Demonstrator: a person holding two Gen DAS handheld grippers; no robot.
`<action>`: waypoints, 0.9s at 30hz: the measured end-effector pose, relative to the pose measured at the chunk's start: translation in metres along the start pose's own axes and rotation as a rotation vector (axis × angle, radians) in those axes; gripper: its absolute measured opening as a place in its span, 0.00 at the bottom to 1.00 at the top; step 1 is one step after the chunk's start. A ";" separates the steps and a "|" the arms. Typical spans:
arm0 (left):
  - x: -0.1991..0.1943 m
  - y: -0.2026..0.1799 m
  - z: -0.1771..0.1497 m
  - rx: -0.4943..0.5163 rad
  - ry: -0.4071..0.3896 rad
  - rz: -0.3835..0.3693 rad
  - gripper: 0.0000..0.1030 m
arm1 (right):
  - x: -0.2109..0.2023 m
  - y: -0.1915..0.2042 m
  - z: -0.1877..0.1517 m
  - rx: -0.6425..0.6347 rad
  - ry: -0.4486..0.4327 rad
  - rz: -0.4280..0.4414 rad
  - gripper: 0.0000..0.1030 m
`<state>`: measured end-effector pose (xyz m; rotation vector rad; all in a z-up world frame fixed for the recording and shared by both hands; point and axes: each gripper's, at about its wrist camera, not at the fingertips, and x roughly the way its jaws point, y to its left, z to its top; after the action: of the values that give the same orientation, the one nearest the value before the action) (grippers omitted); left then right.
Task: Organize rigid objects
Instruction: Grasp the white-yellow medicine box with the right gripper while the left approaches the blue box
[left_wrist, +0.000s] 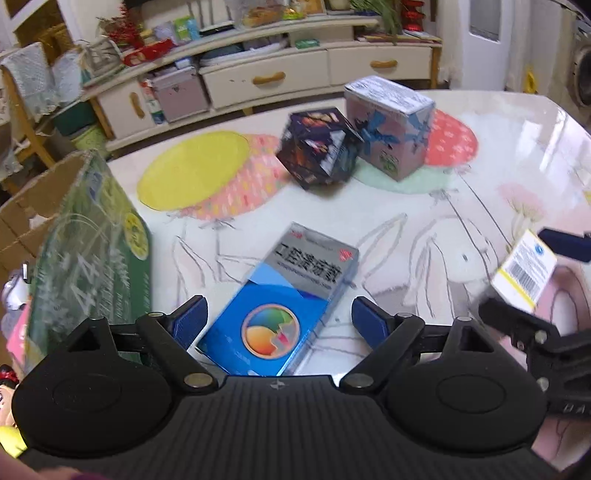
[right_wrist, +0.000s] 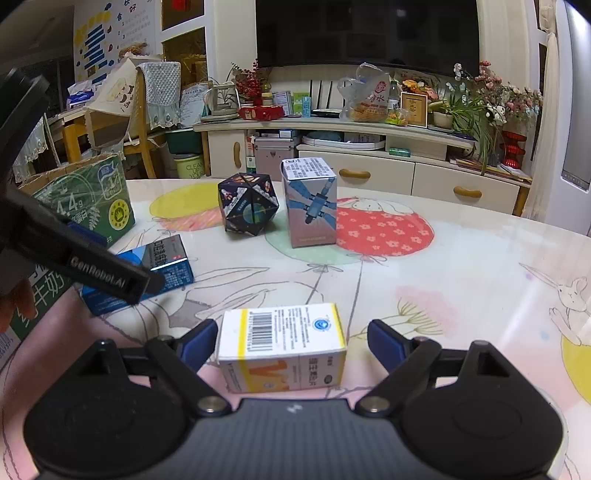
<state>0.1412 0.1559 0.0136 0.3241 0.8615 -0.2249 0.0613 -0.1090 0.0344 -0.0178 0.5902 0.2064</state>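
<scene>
On the table (right_wrist: 461, 258), both wide-open grippers straddle boxes, left gripper (left_wrist: 279, 319) the blue box (left_wrist: 280, 299) and right gripper (right_wrist: 291, 341) the yellow box (right_wrist: 282, 345), pre-grasp; closing comes next, toward the carton (right_wrist: 85, 199) at ten o'clock.

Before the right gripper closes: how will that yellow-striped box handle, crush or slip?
The yellow-striped box looks like thin printed carton, so it probably dents under a hard squeeze. It likely weighs little for its size. It lies flat on the table between the open right gripper fingers, so tipping seems unlikely; the glossy print may slip slightly.
</scene>
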 end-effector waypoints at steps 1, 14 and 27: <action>0.003 -0.001 -0.001 0.010 0.002 0.010 1.00 | 0.000 0.000 0.000 0.000 0.001 0.002 0.86; 0.005 0.007 -0.007 -0.069 0.018 -0.042 0.92 | 0.006 0.001 -0.002 -0.023 0.012 -0.024 0.88; 0.002 -0.015 -0.016 -0.050 -0.049 0.014 0.74 | 0.010 0.002 -0.003 -0.036 0.010 -0.035 0.86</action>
<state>0.1267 0.1477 -0.0004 0.2770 0.8149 -0.1978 0.0672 -0.1056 0.0262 -0.0638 0.5960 0.1828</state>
